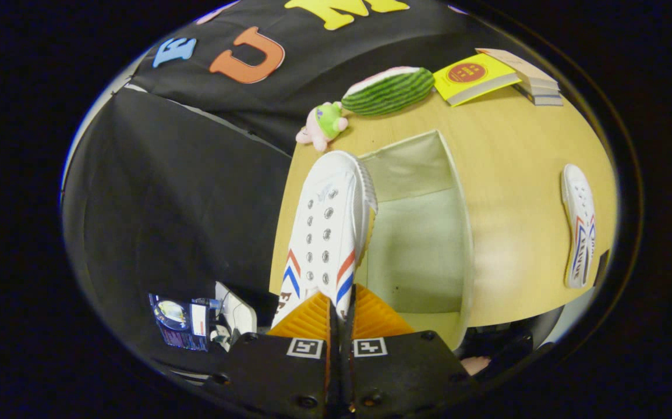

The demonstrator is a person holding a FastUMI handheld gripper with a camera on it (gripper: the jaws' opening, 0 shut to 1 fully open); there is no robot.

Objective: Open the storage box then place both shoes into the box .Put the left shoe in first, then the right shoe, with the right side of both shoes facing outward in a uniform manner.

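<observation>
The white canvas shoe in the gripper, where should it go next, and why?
Probably lower it into the open beige storage box. The gripper is shut on the white canvas shoe with red and blue stripes, which hangs just beside the box's opening; the other white shoe lies on the wooden table.

The heel of the held shoe (325,233) is hidden behind the orange fingers (312,319) of the gripper (342,317), pressed close on its collar — how far the pads reach inside cannot be told. The shoe covers the near left wall of the storage box (458,233), and the box's front edge disappears behind the gripper body. The second shoe (579,227) lies far off on the table (516,174), squeezed by the lens; its heel end is partly cut off by a dark object. The stack of books (531,78) is clipped at the view's rim. Below the table, a small cluster of gear (196,320) is too small and blurred to identify.
</observation>
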